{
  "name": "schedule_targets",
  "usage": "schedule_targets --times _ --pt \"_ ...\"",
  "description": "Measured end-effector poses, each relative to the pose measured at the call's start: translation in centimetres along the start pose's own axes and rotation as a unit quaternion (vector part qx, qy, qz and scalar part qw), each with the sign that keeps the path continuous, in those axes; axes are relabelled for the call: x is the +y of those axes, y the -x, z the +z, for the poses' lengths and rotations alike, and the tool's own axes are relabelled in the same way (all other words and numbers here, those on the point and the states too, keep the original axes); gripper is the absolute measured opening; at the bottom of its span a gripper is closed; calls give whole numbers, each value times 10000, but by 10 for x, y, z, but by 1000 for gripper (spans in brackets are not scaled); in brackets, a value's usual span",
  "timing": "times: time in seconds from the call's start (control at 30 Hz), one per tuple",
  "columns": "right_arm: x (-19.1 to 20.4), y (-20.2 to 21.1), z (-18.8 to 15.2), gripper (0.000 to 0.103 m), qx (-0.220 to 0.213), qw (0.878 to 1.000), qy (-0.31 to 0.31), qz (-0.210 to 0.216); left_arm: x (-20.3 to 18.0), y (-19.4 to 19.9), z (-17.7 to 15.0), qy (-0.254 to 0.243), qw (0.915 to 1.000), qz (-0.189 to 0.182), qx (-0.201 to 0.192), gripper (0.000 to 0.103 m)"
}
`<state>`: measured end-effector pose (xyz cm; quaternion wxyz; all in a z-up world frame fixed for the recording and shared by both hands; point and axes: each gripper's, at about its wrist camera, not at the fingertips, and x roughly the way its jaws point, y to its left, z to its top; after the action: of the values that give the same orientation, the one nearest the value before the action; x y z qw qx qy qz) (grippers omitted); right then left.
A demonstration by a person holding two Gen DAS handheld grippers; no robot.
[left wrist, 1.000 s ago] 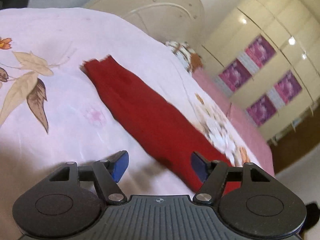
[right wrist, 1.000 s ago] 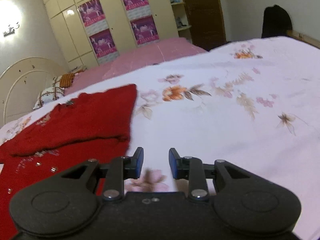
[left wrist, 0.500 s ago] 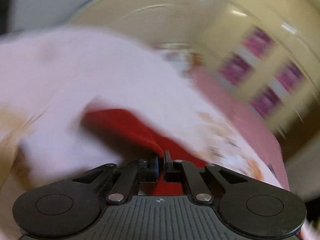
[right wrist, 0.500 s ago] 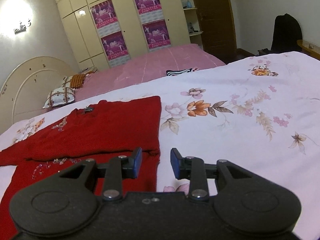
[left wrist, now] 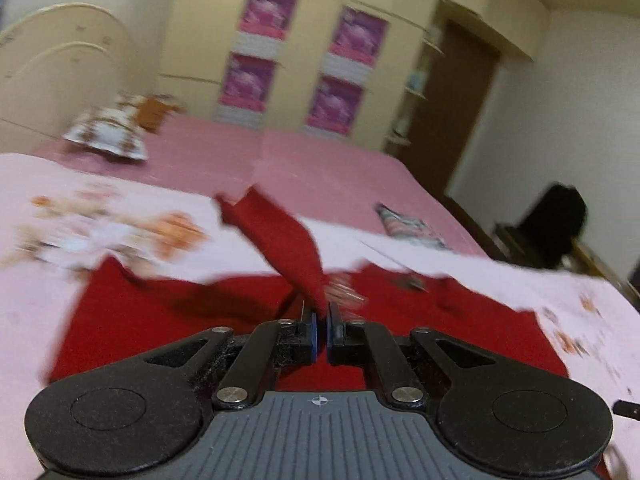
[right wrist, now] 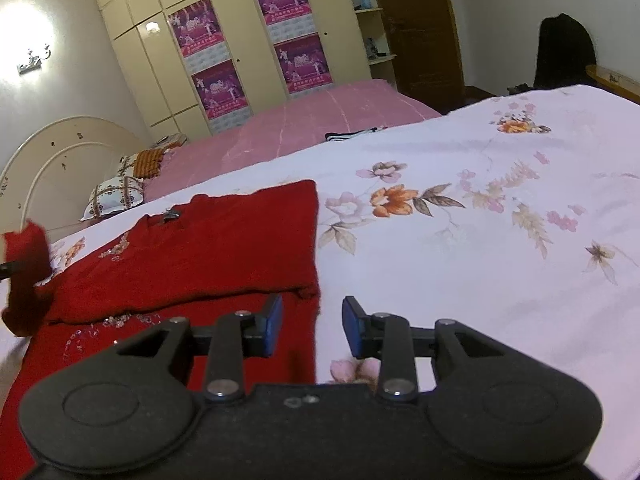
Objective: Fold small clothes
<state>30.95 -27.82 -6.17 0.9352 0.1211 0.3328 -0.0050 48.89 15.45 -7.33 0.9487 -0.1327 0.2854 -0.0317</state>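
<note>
The left gripper [left wrist: 321, 322] is pinching a sleeve [left wrist: 280, 240] of the red sweater [right wrist: 192, 256] between its closed jaws, and the sleeve is sticking up off the bed. The rest of the sweater is lying flat on the floral sheet [right wrist: 480, 240], one side already folded over. The right gripper [right wrist: 312, 324] is hanging over the sweater's right edge with its jaws apart, holding nothing. The left view is pretty blurry.

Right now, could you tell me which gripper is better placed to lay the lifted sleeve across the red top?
Left, I'd say. The left gripper is already shut on the sleeve, lifted above the red top. The right gripper is open and holds nothing, near the top's folded edge.
</note>
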Motion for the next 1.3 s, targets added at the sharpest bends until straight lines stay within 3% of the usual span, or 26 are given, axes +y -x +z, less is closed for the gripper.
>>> schedule_targets --times 0.2,0.3,0.4,0.43,0.47,0.5,0.53,0.7,0.8,0.9,1.03,1.13,1.27,1.3 --pt "-8 8 -8 34 34 9999 -83 -56 -88 -26 -17 -681 9964 -253 439 4" --pt "-13 11 -11 35 56 9998 -165 -91 -114 -32 -30 -1000 9894 -439 953 4" --pt "-15 9 -12 37 91 9991 -408 12 -135 -34 -49 -1418 9826 -263 1174 6" --pt "-13 8 -11 38 96 9988 -476 58 -137 -27 -51 -1431 9834 -205 1098 15" --pt "-10 7 -10 40 95 9984 -547 134 -135 -18 -50 -1361 9852 -247 1016 47" --pt "-5 4 -7 42 93 9978 -604 243 -130 -4 -49 -1226 9886 -255 833 73" --pt "0 3 -5 43 76 9975 -625 325 -122 11 -48 -1137 9915 -198 605 76" --pt "35 -24 7 45 198 9917 -747 1028 -56 62 -52 -759 9961 262 375 76" --pt "52 -51 9 45 444 9834 -1022 1432 -10 78 -60 -515 9949 747 450 76" --pt "64 -77 10 43 621 9757 -1299 1654 22 84 -67 -284 9931 1004 535 76" --pt "66 -108 15 41 731 9647 -1821 1756 40 83 -78 -247 9909 1150 657 76" --pt "70 -128 14 40 1045 9537 -2222 1735 41 70 -79 -245 9890 1248 753 76" --pt "86 -142 14 39 1158 9481 -2417 1712 45 61 -81 -169 9885 1299 751 76" --pt "91 -144 15 33 1147 9503 -2371 1661 44 59 -79 -185 9887 1299 731 76"
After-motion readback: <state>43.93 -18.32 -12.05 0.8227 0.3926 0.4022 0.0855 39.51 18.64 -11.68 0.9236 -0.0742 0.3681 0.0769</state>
